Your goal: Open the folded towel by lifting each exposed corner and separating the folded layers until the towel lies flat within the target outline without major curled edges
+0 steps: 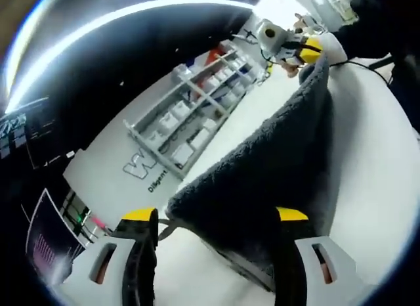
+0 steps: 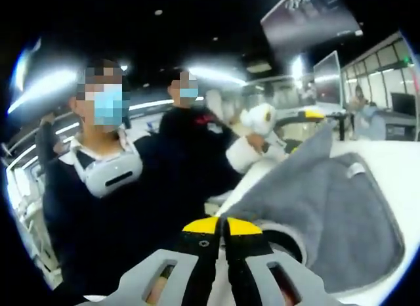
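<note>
A grey towel [image 1: 262, 174] with a paler hem is raised off the white table [image 1: 374, 188] and stretched between my two grippers. In the left gripper view my left gripper [image 1: 215, 215] is open, its yellow-tipped jaws wide apart with the towel's near edge between them. The towel's far corner rises to my right gripper [image 1: 307, 51], which pinches it. In the right gripper view my right gripper [image 2: 220, 226] is shut, its yellow tips together on the towel [image 2: 335, 214] at its near hem. The left gripper [image 2: 266, 129] sits by the towel's far peak.
A grey shelf rack [image 1: 190, 115] of white bins stands beyond the table in the left gripper view. Two people [image 2: 111, 188] stand close behind the table edge in the right gripper view. Monitors [image 2: 331, 73] and desks [image 2: 400, 125] are at the far right.
</note>
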A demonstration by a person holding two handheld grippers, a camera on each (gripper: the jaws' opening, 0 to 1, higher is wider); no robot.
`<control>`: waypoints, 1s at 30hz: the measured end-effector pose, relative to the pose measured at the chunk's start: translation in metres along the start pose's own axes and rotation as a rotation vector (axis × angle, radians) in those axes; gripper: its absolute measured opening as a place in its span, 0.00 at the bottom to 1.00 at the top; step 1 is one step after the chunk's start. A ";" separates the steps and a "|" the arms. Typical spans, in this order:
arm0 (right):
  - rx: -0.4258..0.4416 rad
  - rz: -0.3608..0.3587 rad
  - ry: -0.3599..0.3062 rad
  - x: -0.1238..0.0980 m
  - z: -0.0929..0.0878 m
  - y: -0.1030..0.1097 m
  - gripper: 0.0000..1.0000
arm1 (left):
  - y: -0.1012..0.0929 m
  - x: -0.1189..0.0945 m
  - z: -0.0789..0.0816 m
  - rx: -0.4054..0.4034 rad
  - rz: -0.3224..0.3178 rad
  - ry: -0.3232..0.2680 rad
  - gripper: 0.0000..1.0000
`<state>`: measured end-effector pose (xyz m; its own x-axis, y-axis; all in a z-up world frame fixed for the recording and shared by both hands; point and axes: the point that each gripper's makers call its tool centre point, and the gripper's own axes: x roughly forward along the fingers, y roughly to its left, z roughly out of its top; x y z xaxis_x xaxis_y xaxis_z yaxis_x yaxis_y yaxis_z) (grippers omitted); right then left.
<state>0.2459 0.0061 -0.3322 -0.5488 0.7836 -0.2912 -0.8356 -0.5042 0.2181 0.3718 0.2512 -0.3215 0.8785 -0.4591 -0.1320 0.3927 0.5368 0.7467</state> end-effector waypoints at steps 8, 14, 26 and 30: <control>0.020 0.038 0.046 -0.001 -0.008 0.003 0.00 | 0.005 -0.015 0.011 0.048 0.016 -0.028 0.70; 0.041 0.058 0.091 0.003 -0.016 0.007 0.00 | 0.003 -0.021 0.024 0.127 0.014 -0.039 0.70; 0.079 0.087 0.129 0.002 -0.026 0.011 0.00 | 0.001 -0.020 0.026 0.261 0.027 -0.009 0.68; 0.087 0.094 0.151 0.003 -0.031 0.011 0.00 | 0.001 -0.023 0.033 0.251 0.029 -0.040 0.67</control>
<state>0.2341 -0.0084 -0.3595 -0.6270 0.6680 -0.4009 -0.7790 -0.5337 0.3290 0.3435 0.2388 -0.2963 0.8752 -0.4762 -0.0857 0.2831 0.3604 0.8888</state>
